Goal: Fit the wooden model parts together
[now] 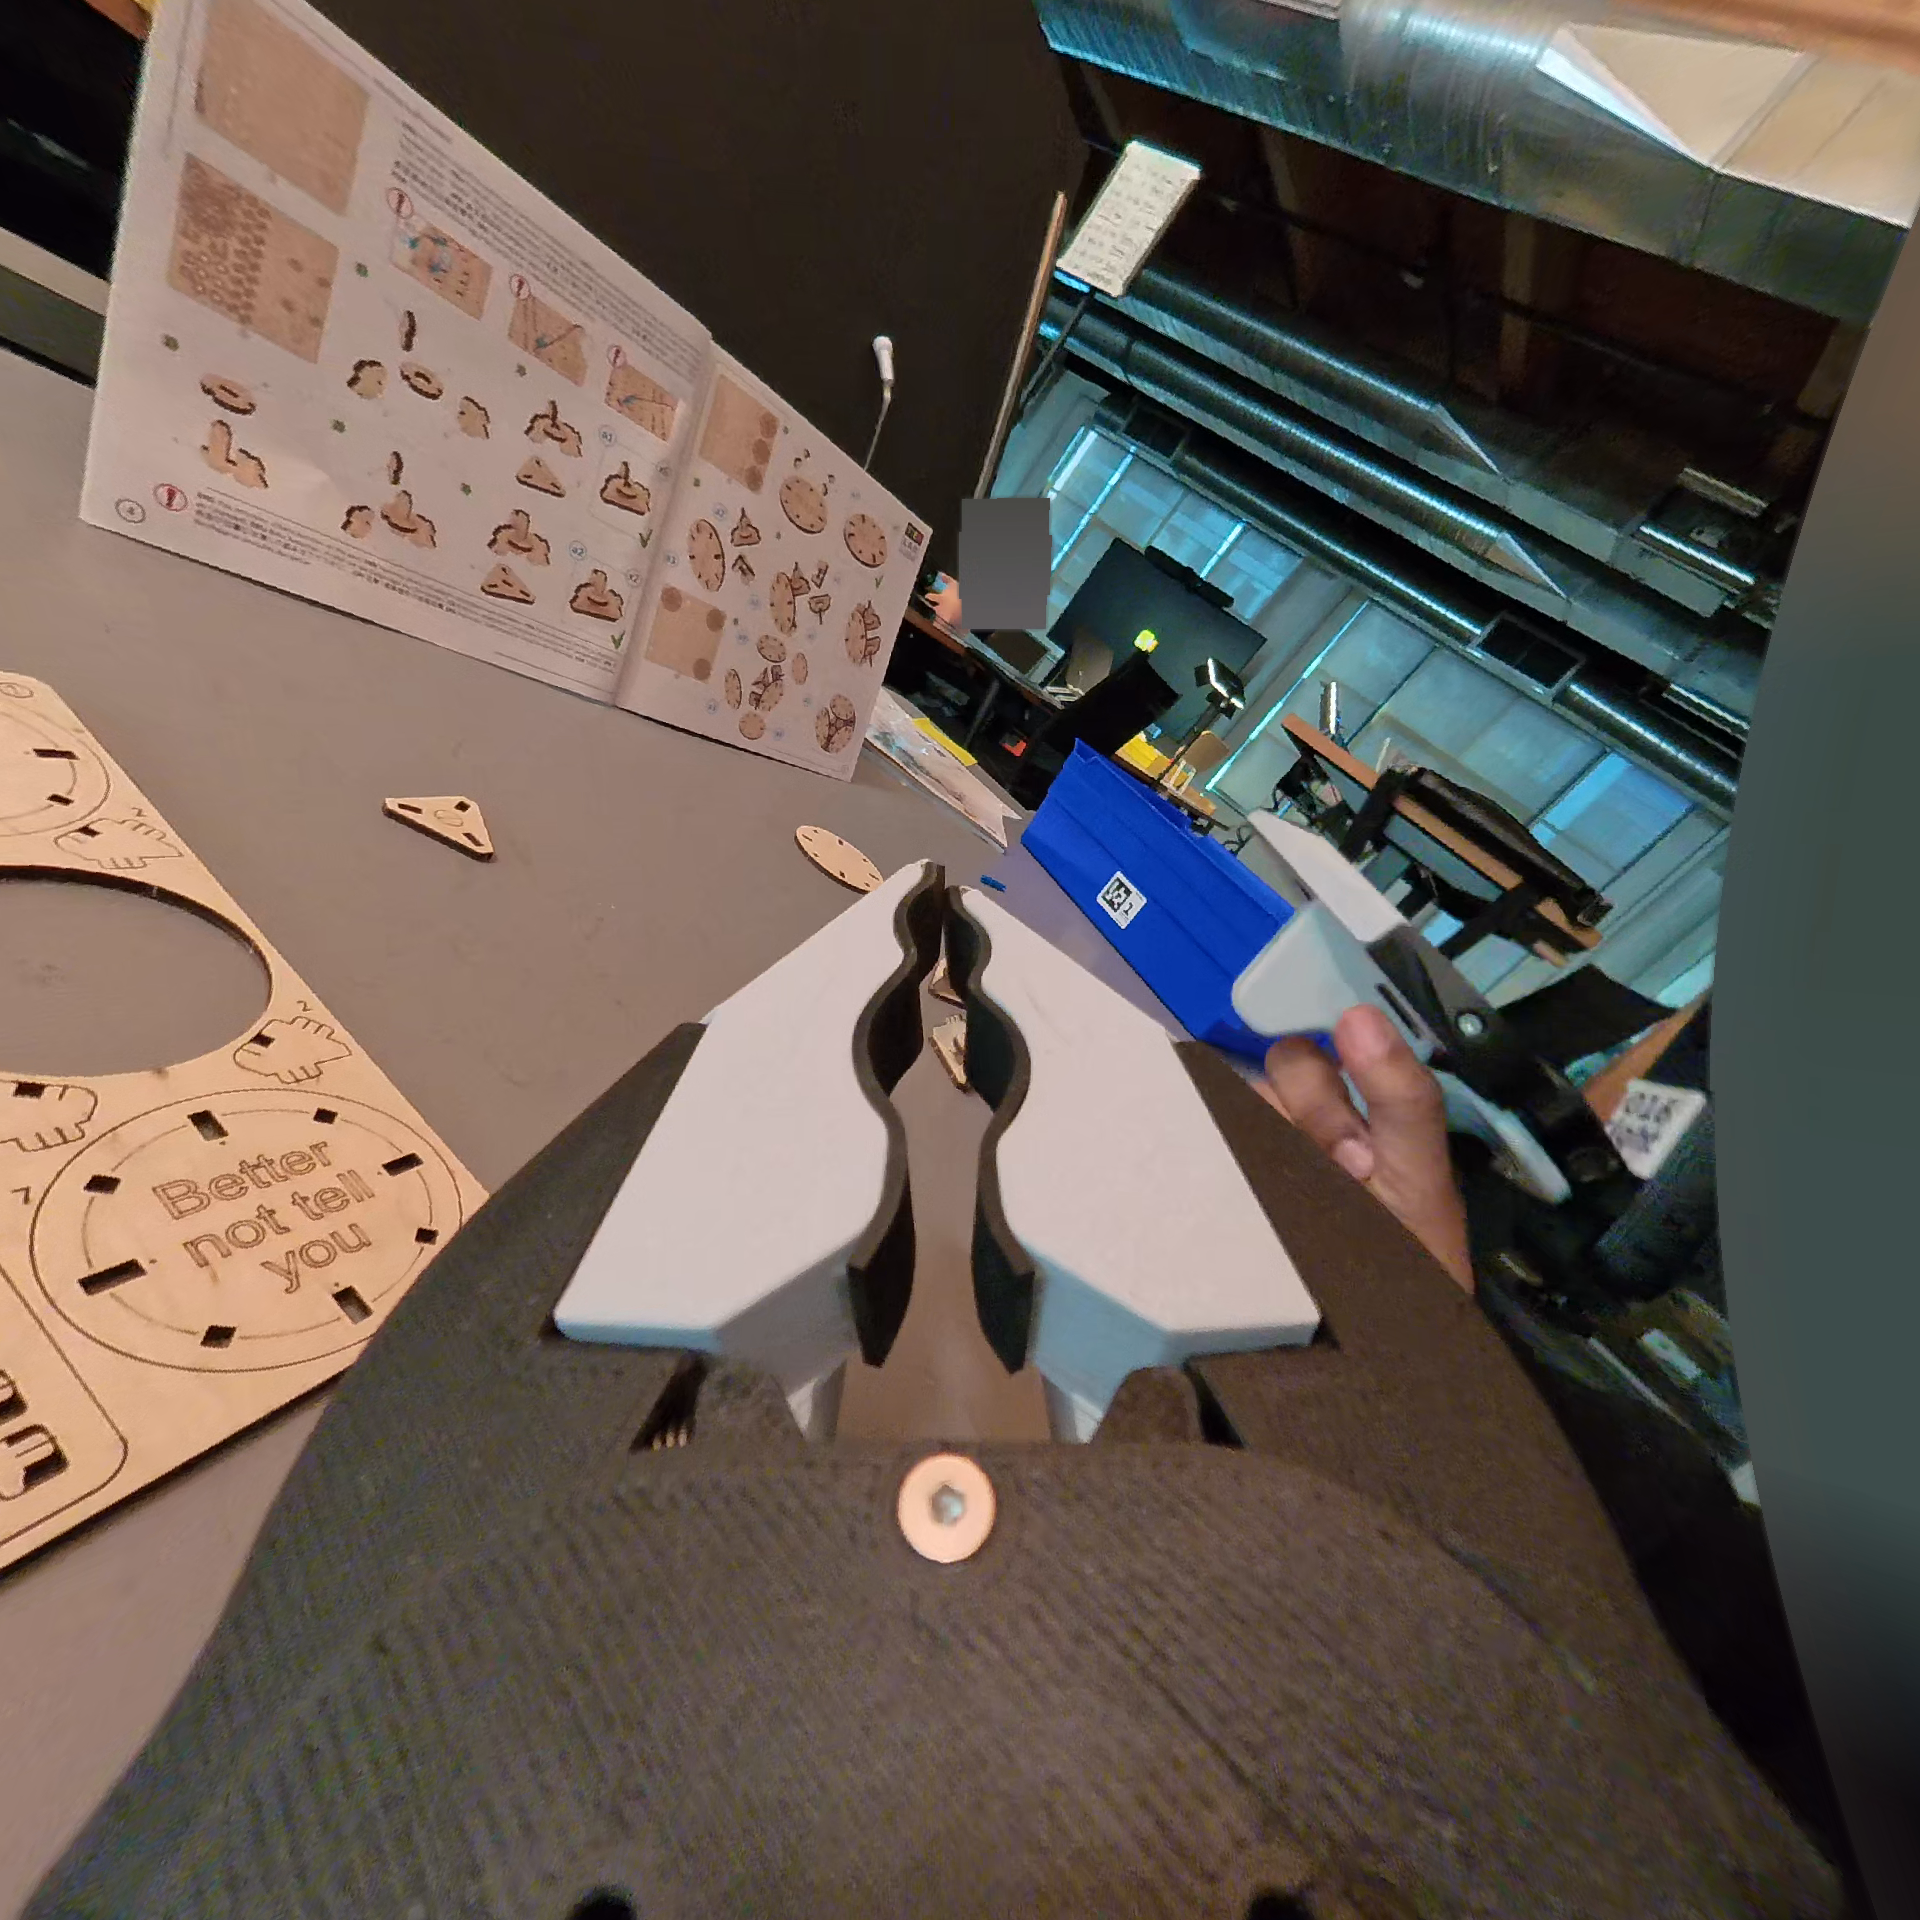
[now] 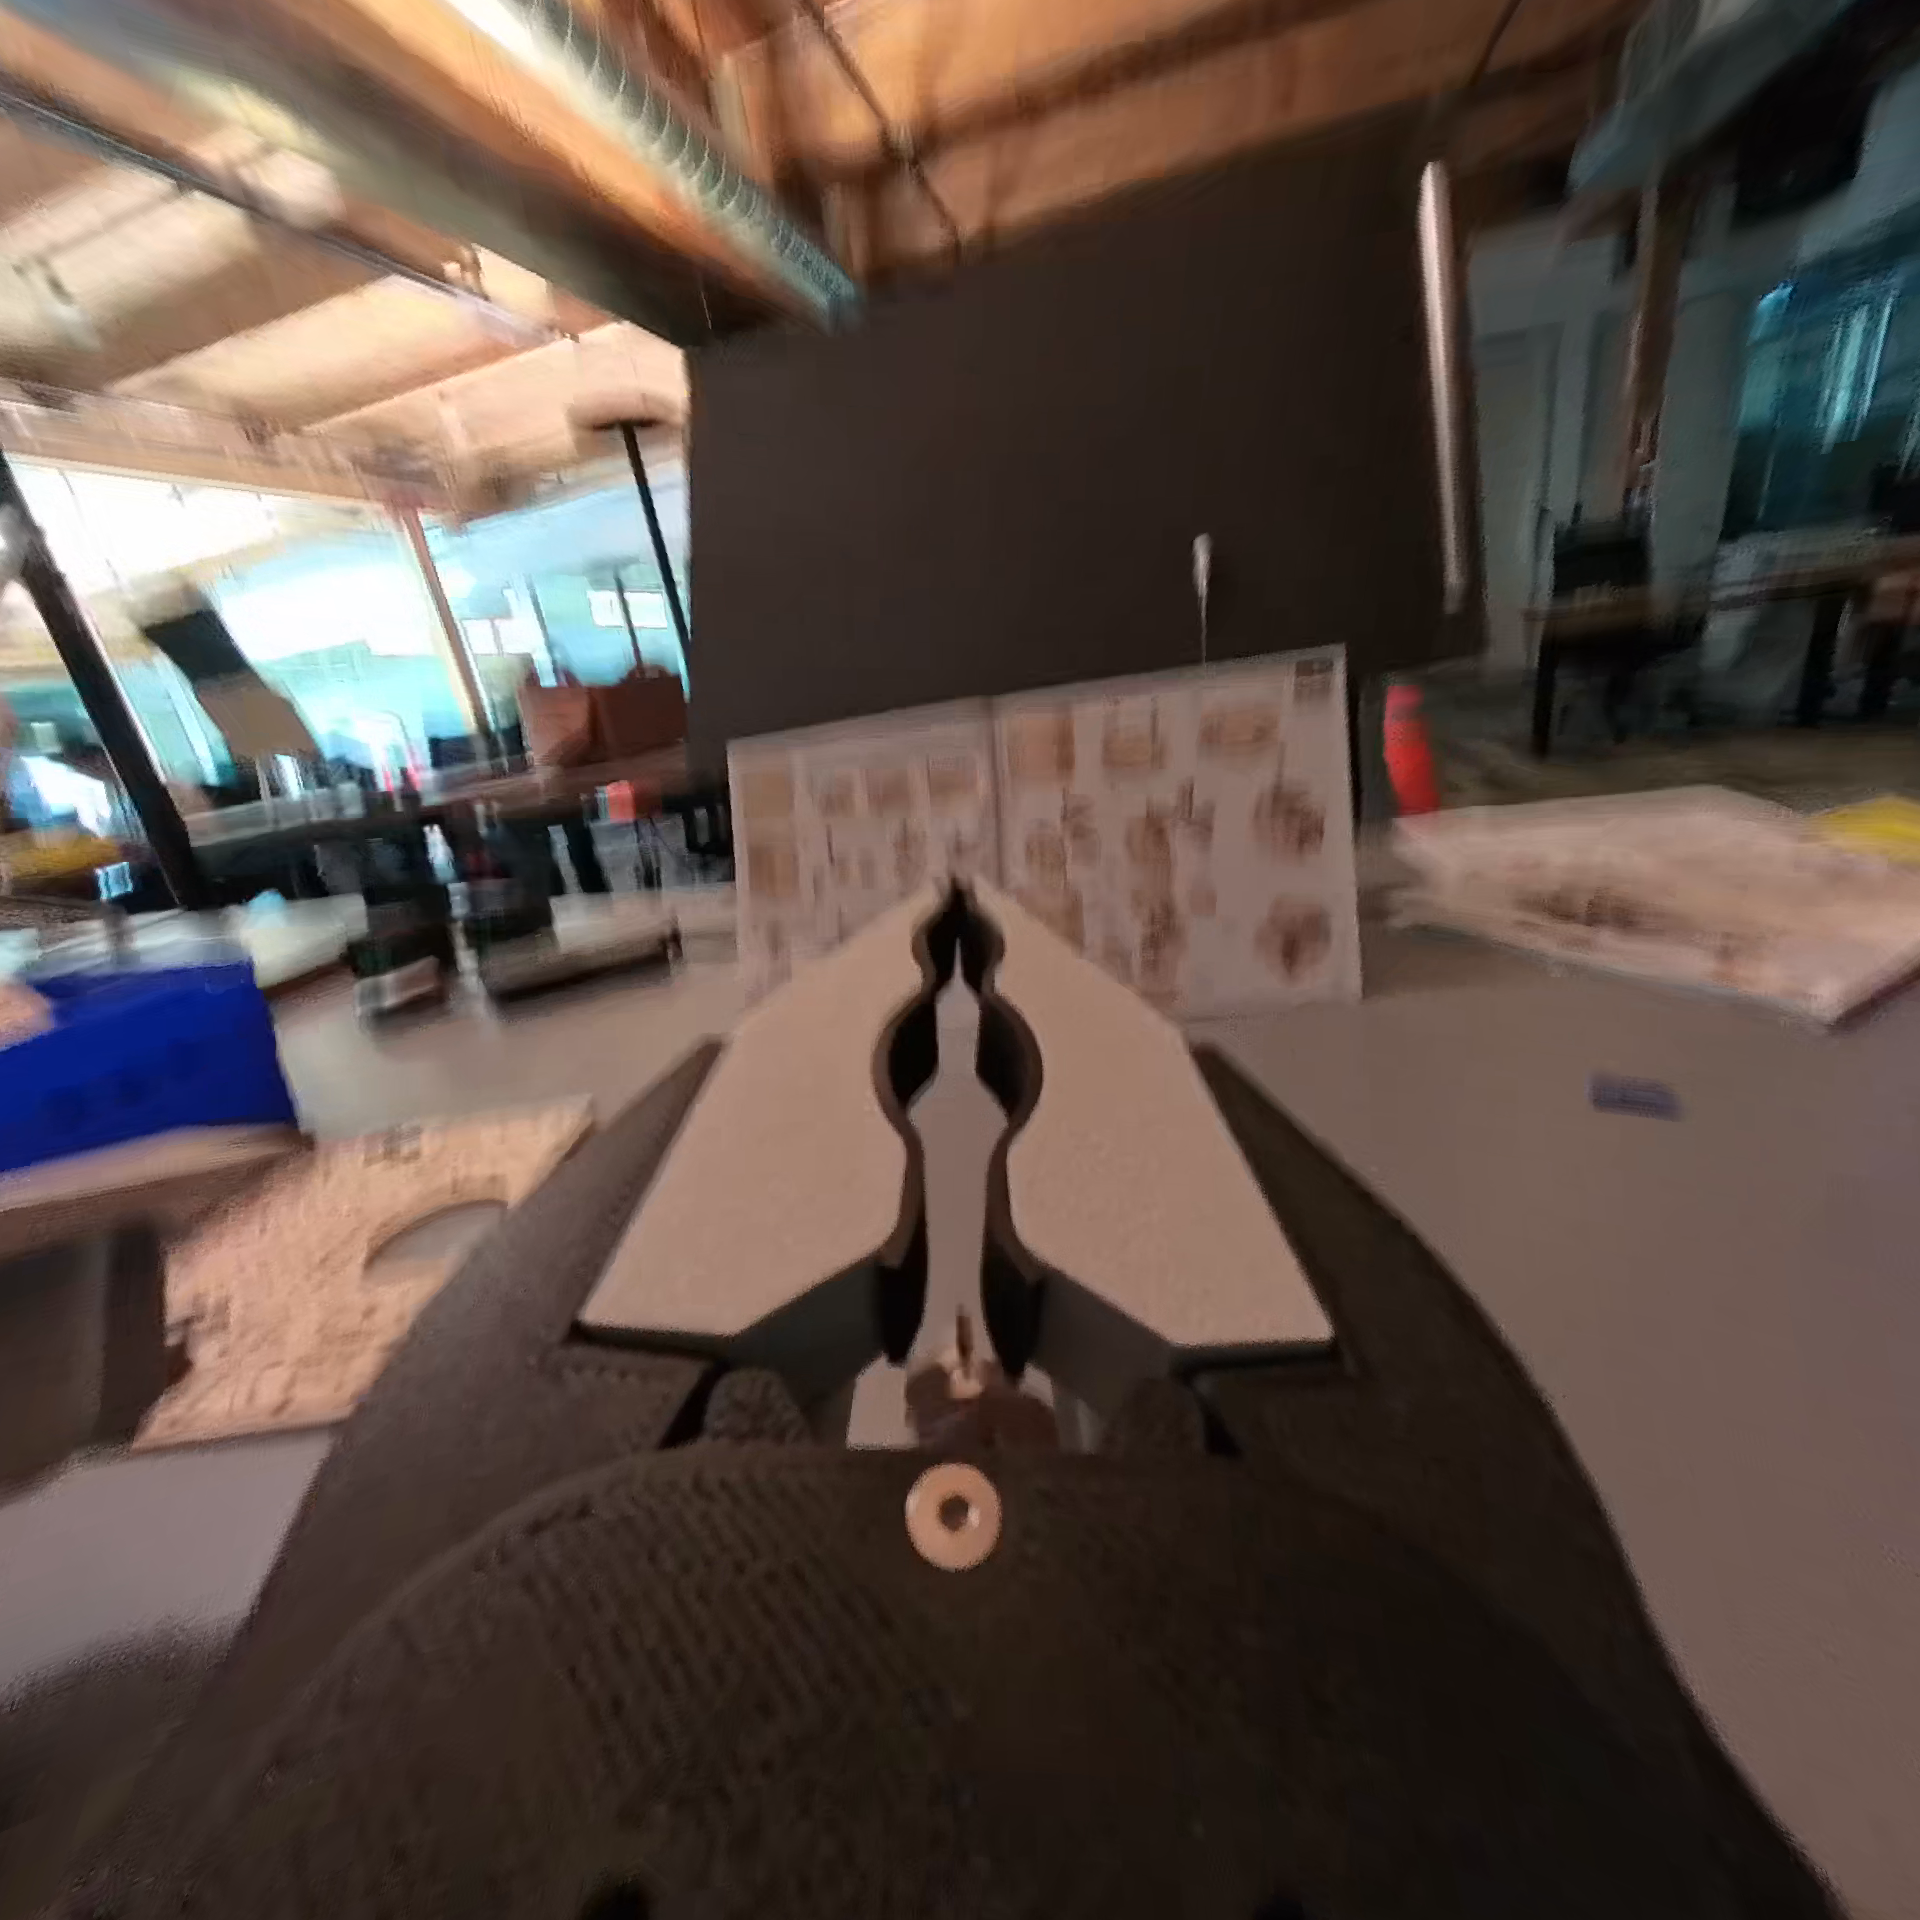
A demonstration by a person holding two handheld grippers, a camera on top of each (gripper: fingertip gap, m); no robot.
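Wooden disc (image 1: 837,856) just beyond closed left gripper (image 1: 943,883) jaws.

An open instruction booklet (image 1: 499,416) stands upright in the upper left of the left wrist view, on a grey table (image 1: 582,790). A laser-cut plywood sheet (image 1: 156,1143) lies at the left edge, with a small wooden triangle (image 1: 442,823) and a wooden disc (image 1: 840,858) near the centre. A blue bin (image 1: 1153,914) sits right of centre.

booklet (image 1: 499,416) behind wooden sheet (image 1: 156,1091), on table (image 1: 571,790)
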